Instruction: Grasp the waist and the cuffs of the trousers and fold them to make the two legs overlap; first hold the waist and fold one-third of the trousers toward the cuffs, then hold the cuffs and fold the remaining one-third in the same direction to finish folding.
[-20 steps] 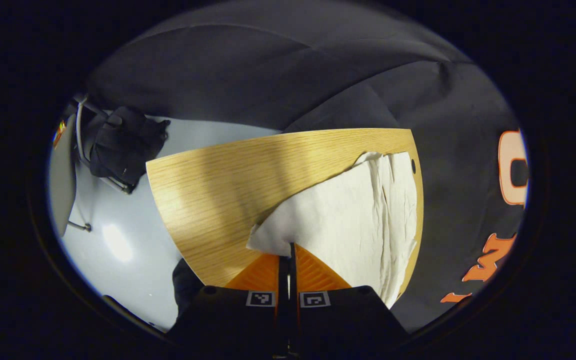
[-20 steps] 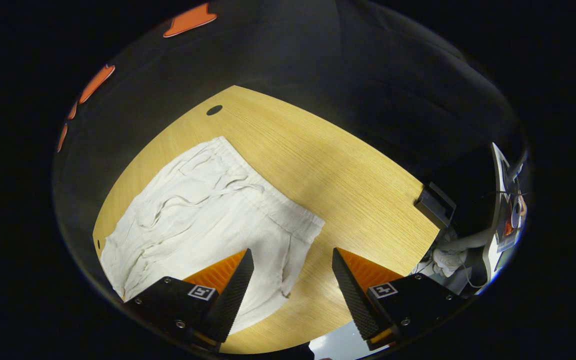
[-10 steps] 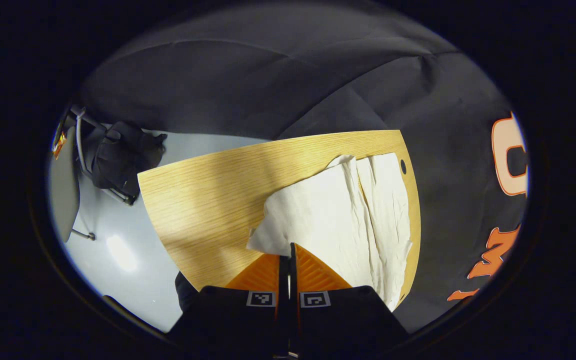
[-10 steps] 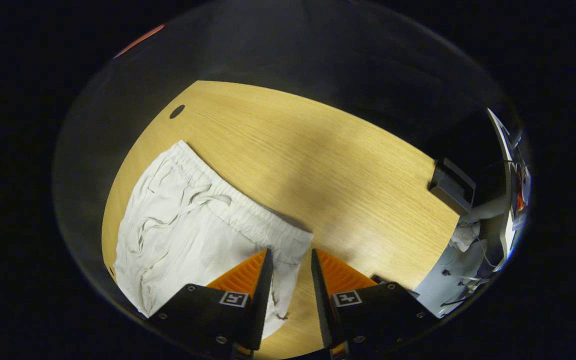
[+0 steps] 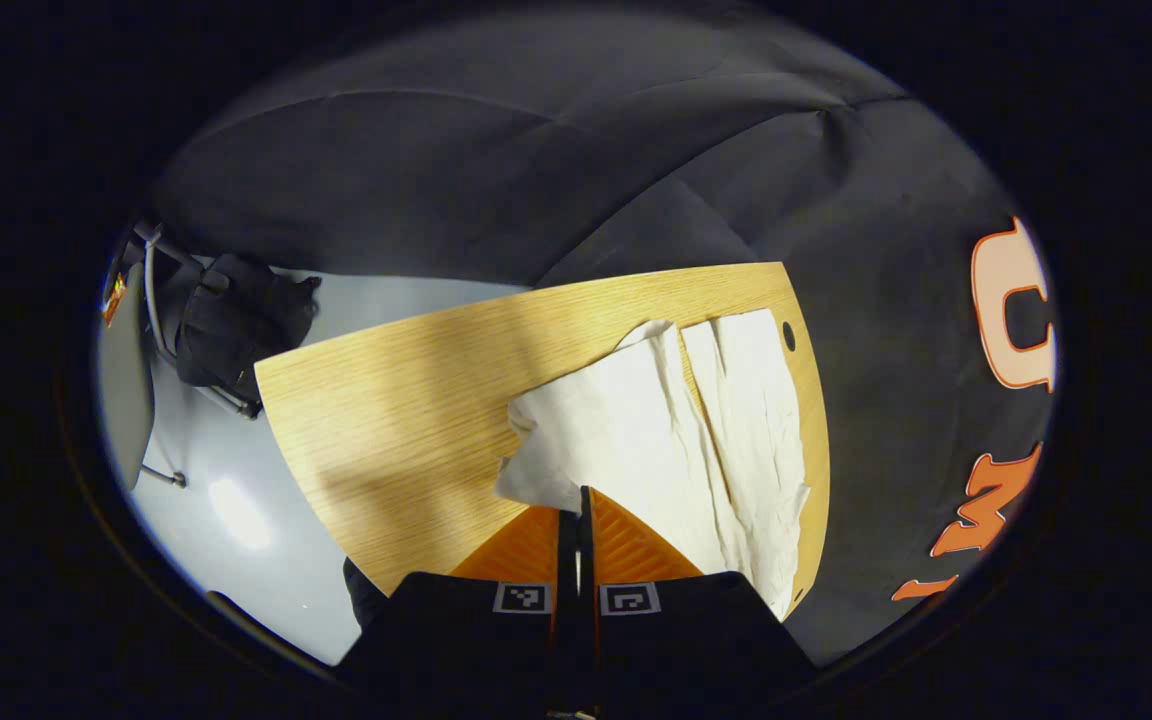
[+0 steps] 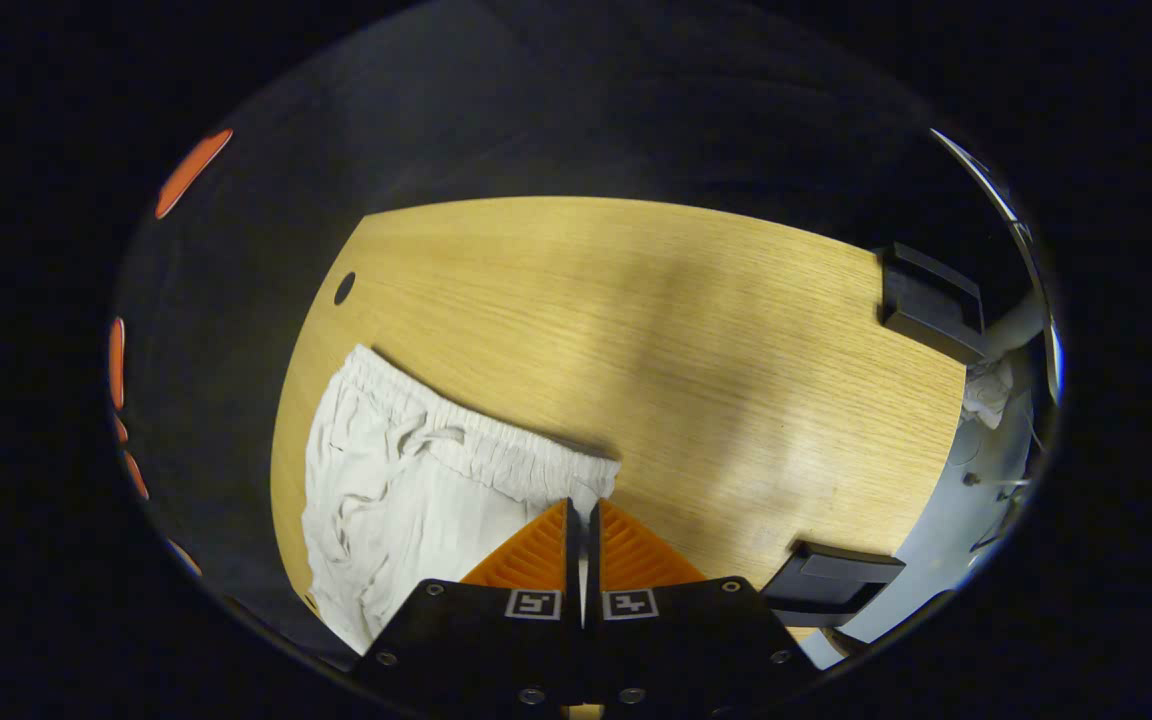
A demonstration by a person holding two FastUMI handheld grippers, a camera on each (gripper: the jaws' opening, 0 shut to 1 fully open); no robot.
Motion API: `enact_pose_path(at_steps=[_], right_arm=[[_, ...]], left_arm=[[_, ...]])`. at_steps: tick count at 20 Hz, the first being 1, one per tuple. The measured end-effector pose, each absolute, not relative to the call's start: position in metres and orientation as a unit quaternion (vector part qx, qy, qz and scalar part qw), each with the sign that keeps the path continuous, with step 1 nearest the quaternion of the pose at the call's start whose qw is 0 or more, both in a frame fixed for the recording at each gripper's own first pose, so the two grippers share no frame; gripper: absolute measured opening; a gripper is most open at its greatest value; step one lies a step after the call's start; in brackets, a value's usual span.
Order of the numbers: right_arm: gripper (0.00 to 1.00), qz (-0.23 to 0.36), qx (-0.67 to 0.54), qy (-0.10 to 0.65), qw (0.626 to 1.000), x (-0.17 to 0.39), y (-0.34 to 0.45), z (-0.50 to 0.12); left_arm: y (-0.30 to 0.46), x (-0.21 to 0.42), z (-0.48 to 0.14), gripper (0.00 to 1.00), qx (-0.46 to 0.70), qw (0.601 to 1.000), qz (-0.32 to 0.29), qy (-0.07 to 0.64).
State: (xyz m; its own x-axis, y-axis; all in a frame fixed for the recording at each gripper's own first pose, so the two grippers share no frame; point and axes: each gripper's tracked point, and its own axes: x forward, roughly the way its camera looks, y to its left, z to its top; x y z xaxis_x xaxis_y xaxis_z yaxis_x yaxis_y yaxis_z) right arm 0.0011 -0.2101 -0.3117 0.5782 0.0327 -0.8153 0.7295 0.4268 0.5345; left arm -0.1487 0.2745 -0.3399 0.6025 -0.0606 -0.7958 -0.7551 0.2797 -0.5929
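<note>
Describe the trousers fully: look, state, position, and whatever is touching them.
The trousers are off-white, thin, wrinkled cloth with a gathered elastic waistband and a drawstring. They lie on the wooden table, near its edge with the small hole. The left gripper has its jaws closed on a cuff corner, lifting one leg up from the other. The right gripper has its jaws closed at the waistband's end.

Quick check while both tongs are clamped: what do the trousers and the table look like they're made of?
Trousers: thin, matt, off-white woven cloth, probably cotton or linen; it creases finely and the waistband is gathered with elastic. Table: light wood-grain top with a slight sheen, likely laminate rather than solid wood; the straight, even grain suggests it.
</note>
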Motion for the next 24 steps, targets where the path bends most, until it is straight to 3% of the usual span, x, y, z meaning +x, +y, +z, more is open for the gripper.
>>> enact_pose_path(at_steps=[6, 11, 24], right_arm=[[0.01, -0.236, 0.541, 0.359, 0.723, 0.004, -0.215, -0.298], [0.01, -0.225, 0.556, 0.336, 0.726, 0.012, -0.22, -0.273], [0.01, -0.186, 0.568, 0.3, 0.743, 0.06, -0.215, -0.189]], left_arm=[[0.291, -0.138, -0.322, 0.04, -0.573, 0.711, 0.242, 0.327], [0.3, -0.129, -0.295, 0.04, -0.578, 0.725, 0.214, 0.307], [0.316, -0.002, -0.239, 0.04, -0.535, 0.78, 0.127, 0.299]])
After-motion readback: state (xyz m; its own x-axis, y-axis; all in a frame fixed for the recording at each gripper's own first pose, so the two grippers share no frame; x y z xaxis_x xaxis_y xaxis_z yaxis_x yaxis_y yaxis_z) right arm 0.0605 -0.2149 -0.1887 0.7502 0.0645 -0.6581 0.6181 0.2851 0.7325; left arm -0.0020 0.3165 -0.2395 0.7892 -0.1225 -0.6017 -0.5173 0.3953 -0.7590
